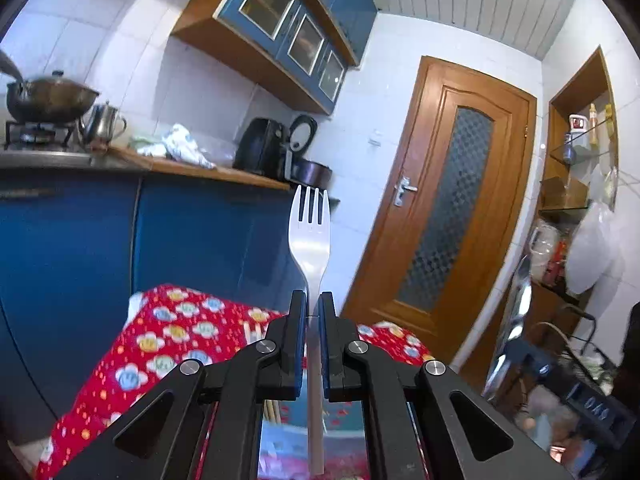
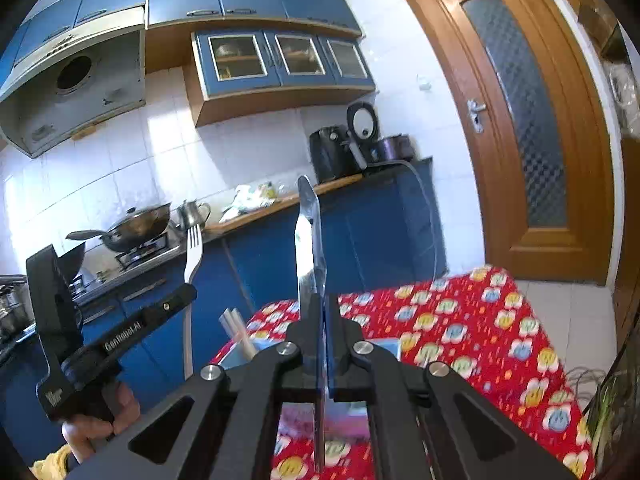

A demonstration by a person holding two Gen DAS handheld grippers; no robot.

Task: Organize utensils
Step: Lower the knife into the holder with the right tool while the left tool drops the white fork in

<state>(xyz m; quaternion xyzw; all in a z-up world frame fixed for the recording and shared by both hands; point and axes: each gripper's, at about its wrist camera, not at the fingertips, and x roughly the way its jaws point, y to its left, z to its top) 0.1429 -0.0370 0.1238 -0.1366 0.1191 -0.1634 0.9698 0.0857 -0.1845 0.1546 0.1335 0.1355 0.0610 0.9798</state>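
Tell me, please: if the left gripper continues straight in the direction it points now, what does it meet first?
Probably the blue lower cabinets under the counter. The left gripper, shut on the white fork, points over the red tablecloth toward them; depth is unclear.

One white fork [image 1: 310, 236], one metal knife [image 2: 309, 240], two hand-held grippers: left hand-held gripper [image 1: 313, 306], right hand-held gripper [image 2: 323, 308]. One wok [image 2: 136, 228], one kettle [image 2: 193, 212], one door [image 1: 444, 208], three glass-front cabinet doors [image 2: 286, 56].
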